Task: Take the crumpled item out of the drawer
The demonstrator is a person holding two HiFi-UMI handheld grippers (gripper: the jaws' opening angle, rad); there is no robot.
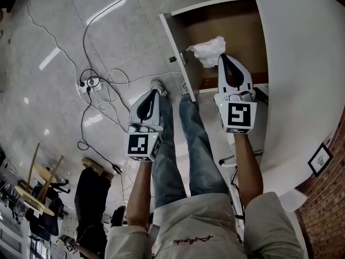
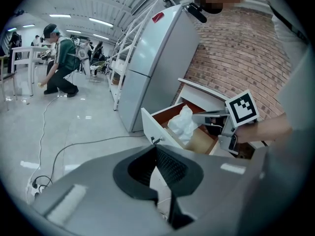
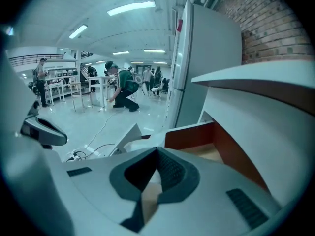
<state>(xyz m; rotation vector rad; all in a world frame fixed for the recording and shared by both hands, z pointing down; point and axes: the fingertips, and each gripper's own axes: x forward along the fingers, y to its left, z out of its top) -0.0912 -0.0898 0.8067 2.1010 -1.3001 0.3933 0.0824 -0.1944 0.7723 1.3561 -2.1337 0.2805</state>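
The left gripper (image 2: 156, 149) hangs over the person's left leg, out in front of the drawer (image 1: 175, 42), with its jaws together and nothing between them. The right gripper (image 3: 157, 150) reaches under the edge of the white round tabletop (image 1: 302, 63) into the open drawer, and its jaws are closed too. Their tips sit at the near edge of the wad (image 1: 207, 52) and appear to pinch a fold of it. The wad is white and thin-skinned, crushed into soft ridges and creases, with one lobe sticking up. In the left gripper view it rises above the drawer's side wall. It sits in the front part of the drawer, close behind the white front panel, over the brown bottom. Beyond the drawer, a cable (image 1: 94, 34) loops across the pale glossy floor to a power strip (image 1: 89, 82). Farther off, a grey fridge (image 2: 152, 63) stands against a brick wall (image 2: 236, 53), and a person (image 2: 59, 68) crouches on the floor.
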